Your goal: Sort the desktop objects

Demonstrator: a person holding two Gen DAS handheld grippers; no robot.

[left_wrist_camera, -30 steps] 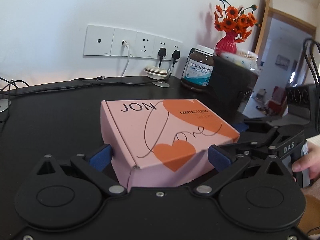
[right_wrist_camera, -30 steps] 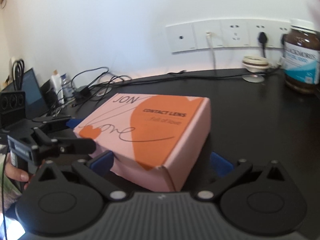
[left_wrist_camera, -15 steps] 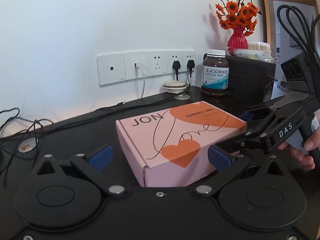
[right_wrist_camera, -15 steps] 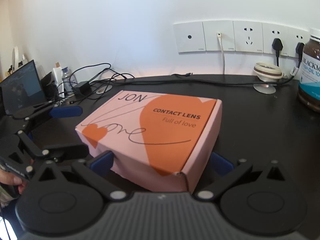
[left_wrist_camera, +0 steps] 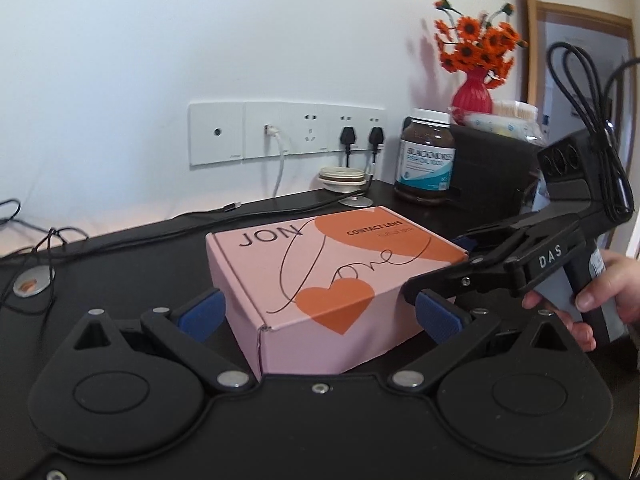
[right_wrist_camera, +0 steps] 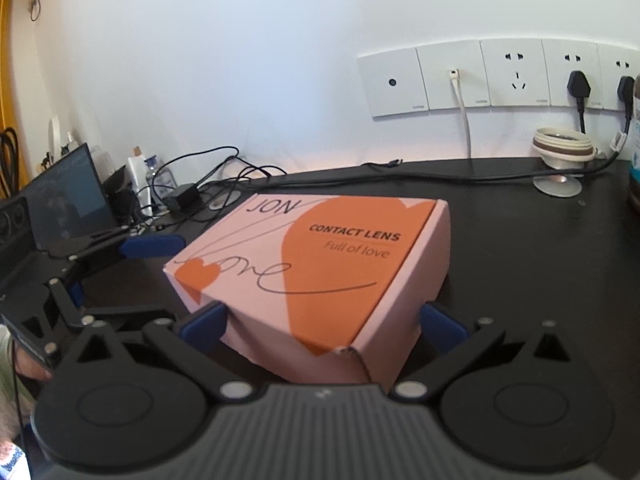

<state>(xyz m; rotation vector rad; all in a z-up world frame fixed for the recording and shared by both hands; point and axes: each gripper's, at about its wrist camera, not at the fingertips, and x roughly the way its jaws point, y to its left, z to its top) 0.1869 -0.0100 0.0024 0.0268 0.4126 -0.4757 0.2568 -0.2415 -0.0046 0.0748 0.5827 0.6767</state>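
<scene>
Pink box lifted higher, both tools still flanking

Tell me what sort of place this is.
Probably a home desk: a row of wall sockets with plugged cables, a laptop among chargers, and a vase of orange flowers near a doorway.

A pink box with orange hearts, closed, lies flat on the black desk.

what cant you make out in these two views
- Pink box underside: hidden in both views by the box itself, so whether it rests on the desk is unclear.
- Brown bottle: cut by right view's edge.
- Laptop screen text: too small.
</scene>
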